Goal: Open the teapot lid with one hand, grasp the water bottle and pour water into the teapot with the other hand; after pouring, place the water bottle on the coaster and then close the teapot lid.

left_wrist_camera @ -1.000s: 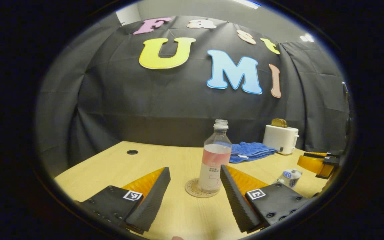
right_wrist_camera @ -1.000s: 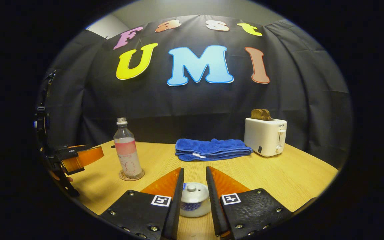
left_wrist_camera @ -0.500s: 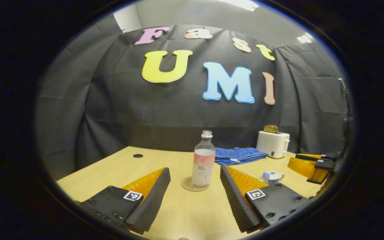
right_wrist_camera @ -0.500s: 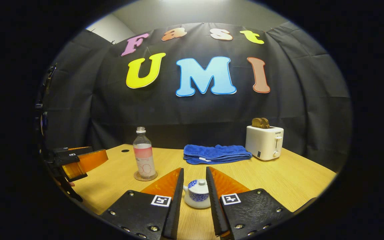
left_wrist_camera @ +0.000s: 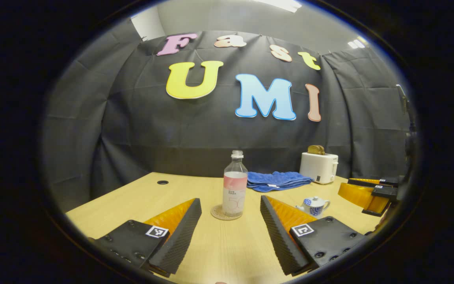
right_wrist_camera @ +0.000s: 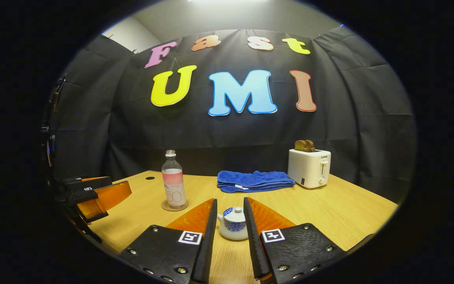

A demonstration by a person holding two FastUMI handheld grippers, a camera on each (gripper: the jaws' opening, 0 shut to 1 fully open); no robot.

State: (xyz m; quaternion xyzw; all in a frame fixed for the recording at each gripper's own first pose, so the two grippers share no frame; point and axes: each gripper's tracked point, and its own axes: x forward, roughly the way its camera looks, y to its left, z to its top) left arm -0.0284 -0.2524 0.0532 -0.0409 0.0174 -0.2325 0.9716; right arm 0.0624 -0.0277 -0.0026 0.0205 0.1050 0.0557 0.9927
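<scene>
We pulled both grippers back; water bottle (left_wrist_camera: 234, 185) on coaster (left_wrist_camera: 224, 213), teapot (right_wrist_camera: 233, 225) lidded lower centre; fingers spread, empty — task looked done.

A staged recording booth: black cloth wall (right_wrist_camera: 231, 134) behind a wooden table (right_wrist_camera: 329, 209) with a toaster (right_wrist_camera: 309, 168).

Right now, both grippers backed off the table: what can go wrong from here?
1. The water bottle has no cap and stands tall on a small coaster; a bump from the left gripper could tip and spill it.
2. The teapot is small with a tiny lid knob; the right gripper could slip off it or shove the pot.
</scene>
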